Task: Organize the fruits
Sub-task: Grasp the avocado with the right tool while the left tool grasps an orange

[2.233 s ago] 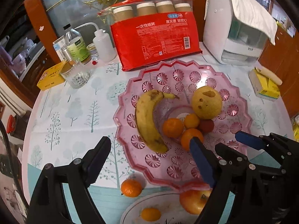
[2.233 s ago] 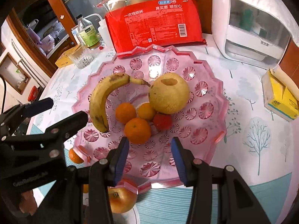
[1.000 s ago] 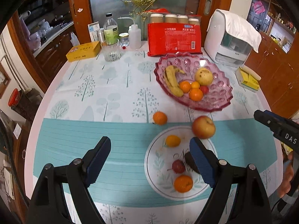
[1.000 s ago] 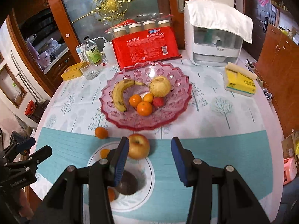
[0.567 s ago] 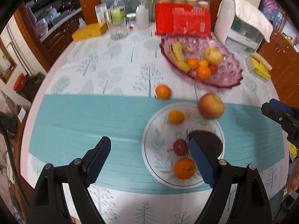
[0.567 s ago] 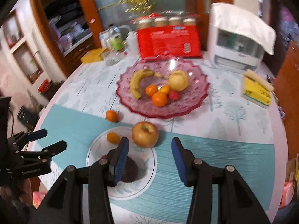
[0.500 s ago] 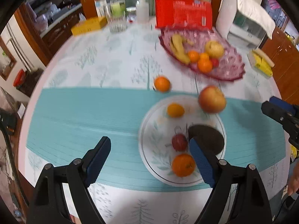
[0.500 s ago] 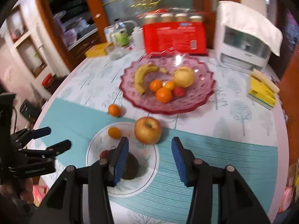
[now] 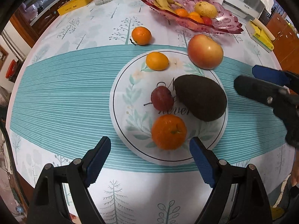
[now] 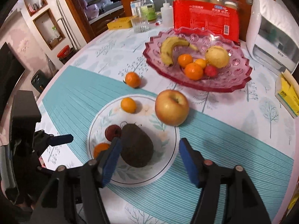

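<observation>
Right wrist view: my right hand-held gripper (image 10: pixel 149 156) is opening over the avocado (image 10: pixel 136 145), which lies unpressed beside its left pad on the plate (image 10: pixel 168 160); firm, slick skin, bruisable; grip mid-belly, gently.

Right tongs (image 10: pixel 149 160) opening over plate (image 10: pixel 168 168), avocado (image 10: pixel 137 145) between the jaws, apple (image 10: pixel 171 107) beyond

A home dining room — tableclothed table (image 9: pixel 56 97), wooden cabinets (image 10: pixel 104 18).
</observation>
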The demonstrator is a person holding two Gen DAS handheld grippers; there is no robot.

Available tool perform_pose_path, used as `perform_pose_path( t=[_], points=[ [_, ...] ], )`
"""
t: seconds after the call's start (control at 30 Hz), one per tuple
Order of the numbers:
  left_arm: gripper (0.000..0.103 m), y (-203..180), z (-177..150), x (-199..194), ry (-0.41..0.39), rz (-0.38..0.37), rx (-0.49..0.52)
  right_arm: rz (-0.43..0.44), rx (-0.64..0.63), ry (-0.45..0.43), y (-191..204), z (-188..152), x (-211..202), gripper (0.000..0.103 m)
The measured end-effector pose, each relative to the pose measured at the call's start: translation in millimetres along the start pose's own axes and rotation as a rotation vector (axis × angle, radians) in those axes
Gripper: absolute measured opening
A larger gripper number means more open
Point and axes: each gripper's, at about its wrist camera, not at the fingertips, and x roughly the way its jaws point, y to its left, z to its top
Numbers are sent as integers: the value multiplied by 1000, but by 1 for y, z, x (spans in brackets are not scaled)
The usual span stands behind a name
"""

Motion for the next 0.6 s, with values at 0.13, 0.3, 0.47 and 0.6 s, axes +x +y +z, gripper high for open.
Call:
perform_pose_path(
  t=[0.13,0.3,0.47,0.6],
  points=[
    [85,1,0,4,11,-18,-21,9,13,28,-3,-4,7,76],
    [85,0,2,14,8,-16,-9,6,33,54,-5,-6,15,76],
    [85,4,7,24,10,-44,-16,-1,37,74,-1,-5,22,76],
    [83,9,7,28,1,-70,-30,-1,36,99,3,-5,32,76]
  ],
)
